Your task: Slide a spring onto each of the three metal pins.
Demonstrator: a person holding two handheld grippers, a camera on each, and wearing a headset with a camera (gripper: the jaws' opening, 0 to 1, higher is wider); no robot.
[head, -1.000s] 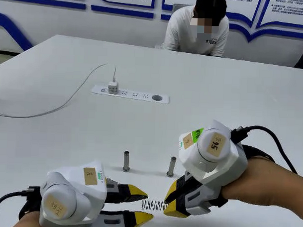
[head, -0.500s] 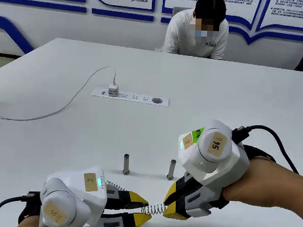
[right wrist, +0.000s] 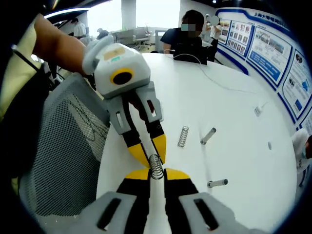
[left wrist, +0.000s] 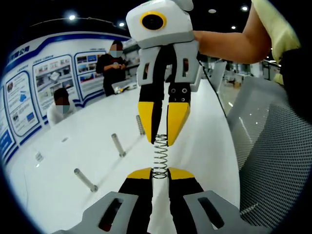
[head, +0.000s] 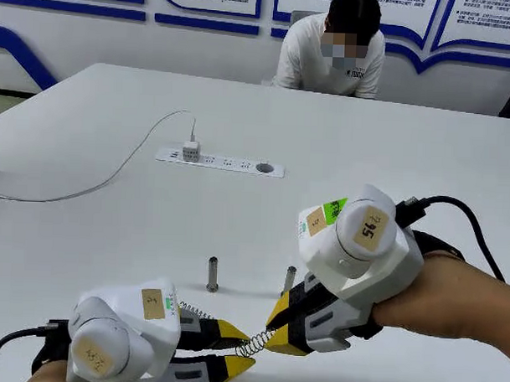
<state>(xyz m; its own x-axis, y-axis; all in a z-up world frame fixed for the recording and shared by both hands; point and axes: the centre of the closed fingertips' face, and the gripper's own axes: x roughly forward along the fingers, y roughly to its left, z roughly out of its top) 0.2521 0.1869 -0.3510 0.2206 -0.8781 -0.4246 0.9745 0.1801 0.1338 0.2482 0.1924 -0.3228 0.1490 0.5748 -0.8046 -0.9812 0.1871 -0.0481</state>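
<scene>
Right claw: my right claw (head: 274, 330) is closed on one end of the spring (head: 255, 342) and tilted down toward the left one.
Left claw: my left claw (head: 248, 347) is narrow, its yellow tips pressed against both sides of the spring's other end.
Spring: it bridges the two claws tip to tip. It hangs on my side of the pin row, low over the surface (head: 340, 160), and I cannot tell whether it touches.
Pins: the left gripper view gives me three, upright in a row. These are the first pin (left wrist: 85, 179), the second pin (left wrist: 117, 145) and the third pin (left wrist: 140, 124) just beside the right claw. The third is too small for me to read its sides.
Loose spring: in the right gripper view a loose spring (right wrist: 183, 136) lies on its side near the pins, apart from both claws.
Near edge: the surface ends close behind the claws, and a mesh chair (right wrist: 63, 161) stands right against that edge. That leaves me little room backward.
Open room: beyond the pins there is wide bare white top, left and right as well.
Far side: a power strip (head: 218, 161) with a cable (head: 113, 173) lies well apart from the pins. A person (head: 331, 47) sits at the far edge.
</scene>
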